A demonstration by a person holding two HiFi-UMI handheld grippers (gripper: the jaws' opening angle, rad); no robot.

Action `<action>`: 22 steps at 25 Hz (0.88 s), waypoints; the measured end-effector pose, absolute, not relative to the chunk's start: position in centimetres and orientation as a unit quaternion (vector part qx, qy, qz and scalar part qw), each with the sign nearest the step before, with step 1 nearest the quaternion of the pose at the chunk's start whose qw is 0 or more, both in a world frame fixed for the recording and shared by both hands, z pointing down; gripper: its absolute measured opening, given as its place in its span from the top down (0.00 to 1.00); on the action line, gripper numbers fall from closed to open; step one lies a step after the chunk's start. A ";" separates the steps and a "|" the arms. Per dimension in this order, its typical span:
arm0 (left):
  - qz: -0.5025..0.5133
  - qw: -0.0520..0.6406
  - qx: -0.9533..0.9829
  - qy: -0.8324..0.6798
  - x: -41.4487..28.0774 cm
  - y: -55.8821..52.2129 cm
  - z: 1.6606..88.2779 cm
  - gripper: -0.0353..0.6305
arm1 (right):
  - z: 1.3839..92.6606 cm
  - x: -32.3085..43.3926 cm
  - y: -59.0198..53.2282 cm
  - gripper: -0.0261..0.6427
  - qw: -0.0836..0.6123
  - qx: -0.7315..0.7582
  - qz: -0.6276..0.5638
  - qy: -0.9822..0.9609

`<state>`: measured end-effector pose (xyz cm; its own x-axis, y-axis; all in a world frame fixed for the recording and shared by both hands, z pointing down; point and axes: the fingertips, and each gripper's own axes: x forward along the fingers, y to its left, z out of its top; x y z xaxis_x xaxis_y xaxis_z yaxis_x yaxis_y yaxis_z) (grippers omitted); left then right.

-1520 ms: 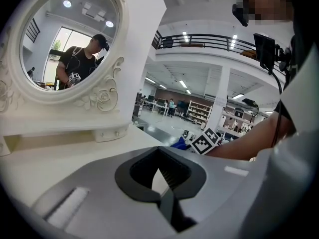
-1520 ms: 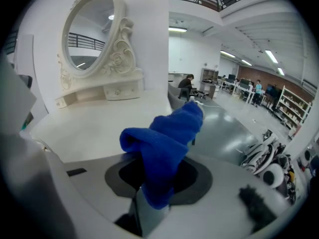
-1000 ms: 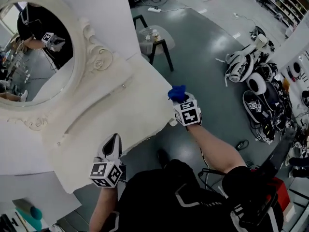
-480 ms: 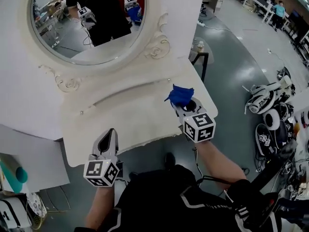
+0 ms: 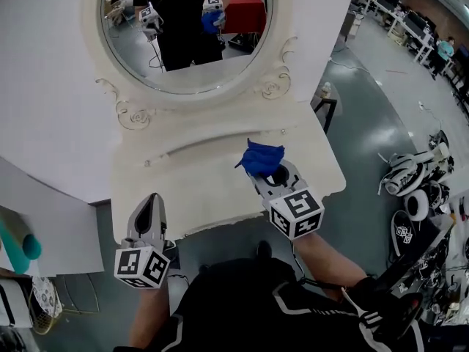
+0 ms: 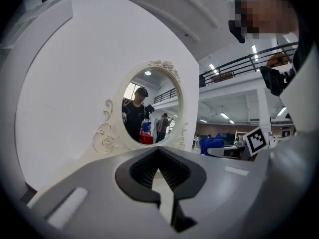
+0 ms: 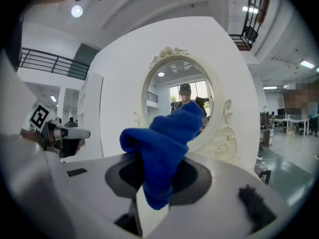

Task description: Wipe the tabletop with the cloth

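Table and mirror, seen from above
Mirror (image 5: pixel 187 28) stands behind the tabletop (image 5: pixel 194 185); cloth (image 5: pixel 261 158) is over its right half (pinched in the right gripper (image 5: pixel 268 174)); left gripper (image 5: pixel 151 202) is at the front-left edge.

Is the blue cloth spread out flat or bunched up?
Bunched: the blue cloth sticks up in a wad, clamped by the right gripper.

- Oval mirror (image 5: pixel 187 35), ornate cream frame (image 5: pixel 275 86) with scrollwork; top centre of head view.
- Grey floor (image 5: pixel 381 130), right half of frame.
- Small dark-legged side table (image 5: pixel 327 110), just right of the mirror frame.
- Heap of white and black gear (image 5: pixel 414 185) on the floor, right edge.
- Teal cylinder (image 5: pixel 18 242), left edge, lower half.
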<state>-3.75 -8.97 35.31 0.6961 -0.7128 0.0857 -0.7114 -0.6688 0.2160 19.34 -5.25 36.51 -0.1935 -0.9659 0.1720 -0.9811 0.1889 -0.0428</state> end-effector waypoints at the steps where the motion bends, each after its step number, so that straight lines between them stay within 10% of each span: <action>1: -0.004 0.116 0.913 -0.392 -4.1 -9.0 35.1 0.94 | 36.4 18.6 -5.4 0.78 0.061 0.631 0.067 -0.770; 22: -0.026 0.120 0.916 -0.382 -6.2 -9.2 33.9 0.94 | 35.5 15.8 -4.7 0.79 0.057 0.631 0.075 -0.770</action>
<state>-6.18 -9.16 33.89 0.7072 -0.7056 0.0445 -0.6934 -0.6799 0.2386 15.76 -4.68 35.48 -0.1965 -0.9634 0.1826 -0.9805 0.1918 -0.0429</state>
